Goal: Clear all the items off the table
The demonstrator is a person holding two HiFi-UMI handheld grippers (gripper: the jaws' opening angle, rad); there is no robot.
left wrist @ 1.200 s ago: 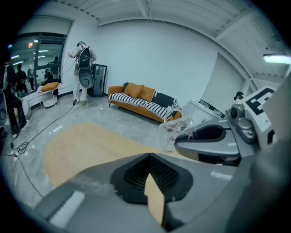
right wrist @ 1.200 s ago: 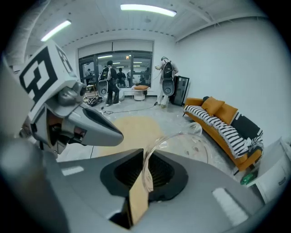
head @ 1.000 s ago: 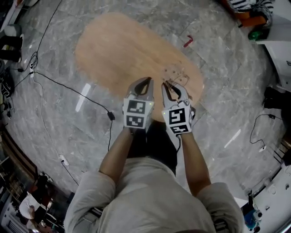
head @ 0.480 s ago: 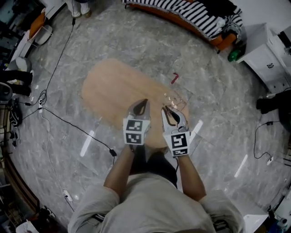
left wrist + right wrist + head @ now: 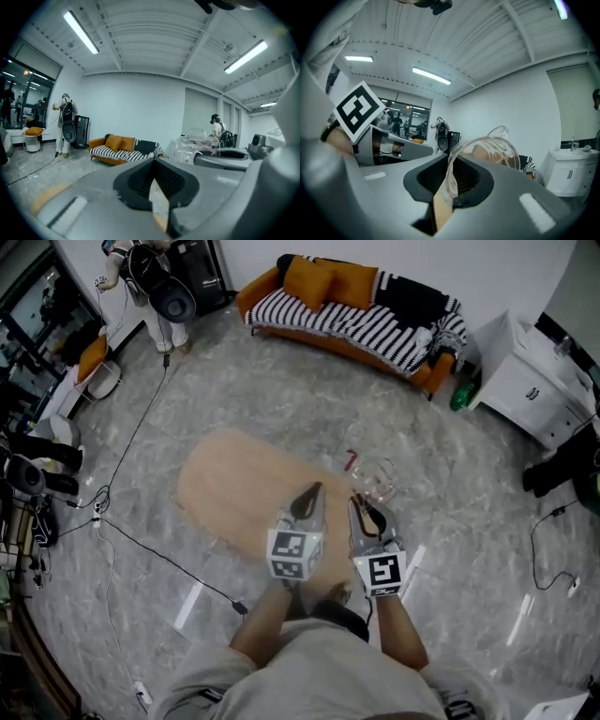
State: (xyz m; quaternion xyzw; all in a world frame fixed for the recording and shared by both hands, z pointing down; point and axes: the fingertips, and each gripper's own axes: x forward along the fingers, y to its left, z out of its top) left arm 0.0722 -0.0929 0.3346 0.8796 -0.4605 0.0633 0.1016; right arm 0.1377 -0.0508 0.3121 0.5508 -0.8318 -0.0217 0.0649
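Note:
The oval wooden table (image 5: pixel 234 486) stands on a grey marble floor, its top bare where it shows. My right gripper (image 5: pixel 362 509) is held over the table's right end, shut on the rim of a clear glass cup (image 5: pixel 377 481). In the right gripper view the cup (image 5: pixel 492 151) stands tilted between the jaws of this gripper (image 5: pixel 449 182). My left gripper (image 5: pixel 310 495) hovers beside it, shut with nothing in it. From the left gripper view the left gripper (image 5: pixel 157 190) points level across the room, and the clear cup (image 5: pixel 194 142) shows to its right.
A small red thing (image 5: pixel 351 460) lies on the floor just past the table. Farther off are a striped sofa with orange cushions (image 5: pixel 361 307), a white cabinet (image 5: pixel 525 381) and a green bottle (image 5: pixel 459 396). Black cables (image 5: pixel 141 542) cross the floor at left. A person (image 5: pixel 64 123) stands near the sofa.
Both grippers have risen from the table with the cup in the right one. The head view has pulled back and tilted up, bringing the sofa and cabinet into sight.

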